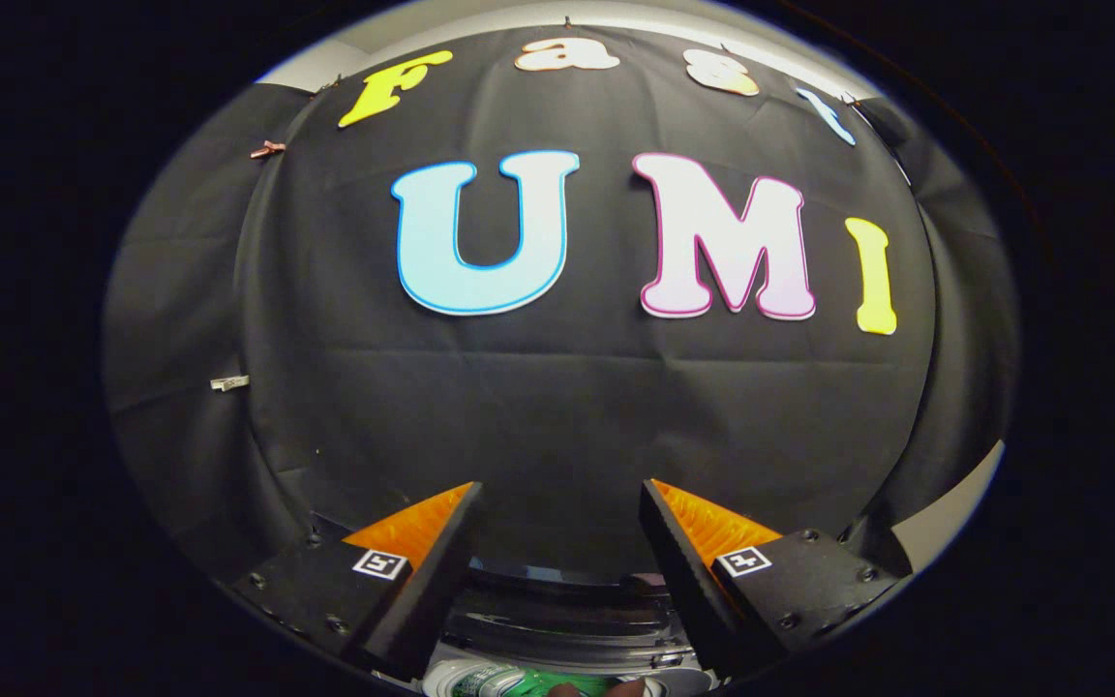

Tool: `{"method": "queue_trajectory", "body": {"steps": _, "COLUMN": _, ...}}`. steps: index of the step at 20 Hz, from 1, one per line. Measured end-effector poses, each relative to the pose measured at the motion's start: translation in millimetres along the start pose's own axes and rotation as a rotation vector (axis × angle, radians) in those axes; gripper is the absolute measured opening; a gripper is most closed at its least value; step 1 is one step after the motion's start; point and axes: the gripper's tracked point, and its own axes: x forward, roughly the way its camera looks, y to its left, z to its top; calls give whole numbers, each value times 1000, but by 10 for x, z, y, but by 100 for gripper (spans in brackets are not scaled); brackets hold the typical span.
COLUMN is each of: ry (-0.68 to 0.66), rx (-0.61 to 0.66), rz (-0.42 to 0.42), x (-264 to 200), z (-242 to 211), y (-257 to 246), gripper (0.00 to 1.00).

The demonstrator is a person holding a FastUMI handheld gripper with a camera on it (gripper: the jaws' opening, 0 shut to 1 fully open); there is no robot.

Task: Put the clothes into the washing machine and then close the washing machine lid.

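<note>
At the bottom centre of the frame, the hand-held gripper (pixel 557 503) gapes wide, holding nothing; I'd tilt down toward the dark round washing machine opening (pixel 557 620) first.

Washing machine (pixel 557 620): only a dark, glossy curved portion shows low between the fingers; remainder cut off. Green-and-white item (pixel 519 682) beneath it: truncated at lower edge, identity undeterminable.

view: fisheye on the tool (pixel 559 499) | faces: level, straight at the booth wall (pixel 557 387) | range: wall near | below: washing machine (pixel 557 620) rim close underneath, between fingers
</note>
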Motion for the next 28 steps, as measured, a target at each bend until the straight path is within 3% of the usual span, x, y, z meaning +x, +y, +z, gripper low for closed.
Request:
{"method": "queue_trajectory", "body": {"steps": 10, "ry": 123, "rx": 39, "rz": 15, "x": 64, "z": -271, "y": -13, "gripper": 100}}
{"method": "queue_trajectory", "body": {"steps": 28, "ry": -145, "rx": -5, "rz": -1, "x": -942, "z": -508, "y": 111, "gripper": 100}}
